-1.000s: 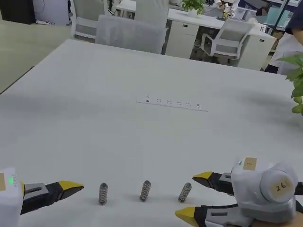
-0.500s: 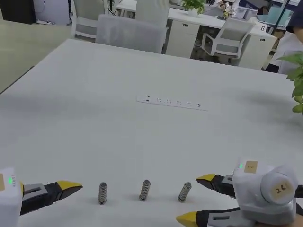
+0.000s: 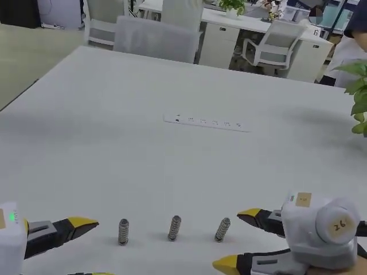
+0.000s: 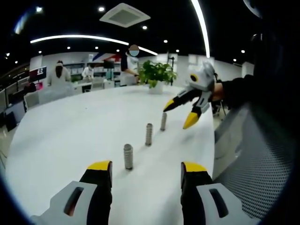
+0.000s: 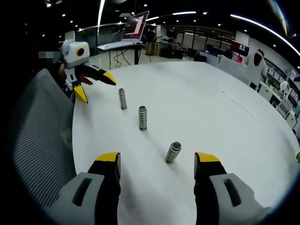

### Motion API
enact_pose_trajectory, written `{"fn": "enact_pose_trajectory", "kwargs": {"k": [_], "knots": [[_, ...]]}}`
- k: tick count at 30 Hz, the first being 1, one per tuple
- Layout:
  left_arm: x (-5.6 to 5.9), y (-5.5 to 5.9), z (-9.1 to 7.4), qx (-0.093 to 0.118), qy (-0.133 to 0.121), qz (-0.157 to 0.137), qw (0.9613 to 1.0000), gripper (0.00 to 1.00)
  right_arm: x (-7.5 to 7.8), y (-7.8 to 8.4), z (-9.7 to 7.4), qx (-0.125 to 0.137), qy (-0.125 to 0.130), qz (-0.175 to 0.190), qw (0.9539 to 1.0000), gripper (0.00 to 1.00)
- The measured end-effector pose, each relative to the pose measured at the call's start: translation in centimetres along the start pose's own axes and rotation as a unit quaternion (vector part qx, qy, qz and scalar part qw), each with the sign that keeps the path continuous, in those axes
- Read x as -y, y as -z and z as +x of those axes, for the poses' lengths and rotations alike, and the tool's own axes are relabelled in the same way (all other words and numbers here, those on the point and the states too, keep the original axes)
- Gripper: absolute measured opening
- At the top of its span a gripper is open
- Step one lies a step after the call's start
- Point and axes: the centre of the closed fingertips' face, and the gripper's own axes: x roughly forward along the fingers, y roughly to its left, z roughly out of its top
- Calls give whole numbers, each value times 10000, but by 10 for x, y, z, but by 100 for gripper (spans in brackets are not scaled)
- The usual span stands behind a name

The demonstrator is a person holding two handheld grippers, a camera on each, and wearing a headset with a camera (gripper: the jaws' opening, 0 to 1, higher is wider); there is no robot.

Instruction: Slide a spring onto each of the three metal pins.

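Three springs [image 4: 149, 134] stand in a short row near the front edge of a pale grey tabletop [image 3: 172, 166]. In the head view the left spring [image 3: 123, 231] is upright, the middle spring [image 3: 174, 227] leans slightly, and the right spring [image 3: 222, 229] tilts the most. They stand apart from one another, and neither tool touches them. Whether a metal pin runs inside each coil cannot be told. The left tool [image 4: 146, 166], black with yellow tips, is at the left end of the row with its jaws spread and nothing between them; it is near the left spring. The right tool [image 3: 228, 239] is at the right end, its jaws also spread wide and holding nothing, with its upper tip just beside the right spring. In the right gripper view the tilted spring is the nearest, roughly between the two yellow tips. Farther back, a white power strip [image 3: 206, 122] lies on the tabletop. Office chairs [image 3: 156, 39] stand beyond the far edge, and green plant leaves [image 3: 359, 91] show at the right.
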Motion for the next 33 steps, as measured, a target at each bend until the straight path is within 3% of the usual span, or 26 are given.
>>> {"fn": "enact_pose_trajectory", "kwargs": {"k": [33], "knots": [[-3, 2, 3, -27, -36, -41, 10000, 55, 0, 4, -3, 27, -112, 31, 9999, 65]]}}
